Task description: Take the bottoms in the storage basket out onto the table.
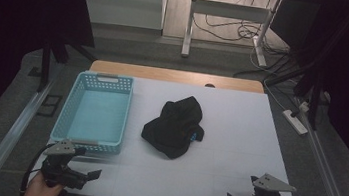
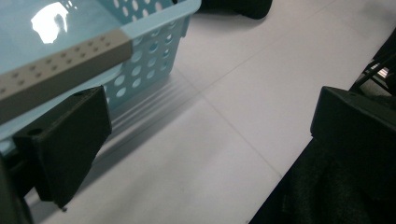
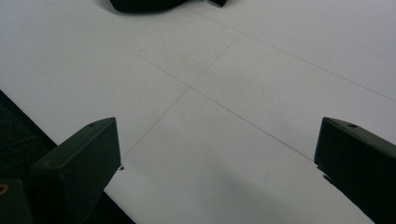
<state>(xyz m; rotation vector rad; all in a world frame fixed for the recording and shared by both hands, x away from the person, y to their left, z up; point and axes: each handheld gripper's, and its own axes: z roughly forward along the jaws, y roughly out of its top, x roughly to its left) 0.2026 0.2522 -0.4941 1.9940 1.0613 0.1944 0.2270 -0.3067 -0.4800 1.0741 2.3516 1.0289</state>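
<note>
A crumpled black garment (image 1: 175, 126) with a small blue tag lies in the middle of the white table (image 1: 239, 131). To its left stands a light blue perforated basket (image 1: 106, 80) with nothing in it. My left gripper (image 1: 88, 163) is at the table's near left corner, just in front of the basket, open with nothing between its jaws. In the left gripper view the basket's wall (image 2: 149, 60) is close on the left. My right gripper (image 1: 242, 188) hovers open over the near right corner. The garment's edge (image 3: 140, 4) shows far ahead in the right gripper view.
The tabletop has bare white room right of the garment and along the front. A wooden strip (image 1: 172, 75) runs along the far edge. Beyond it are white desk legs (image 1: 189, 24) and floor cables. A power strip (image 1: 295, 121) lies on the floor at right.
</note>
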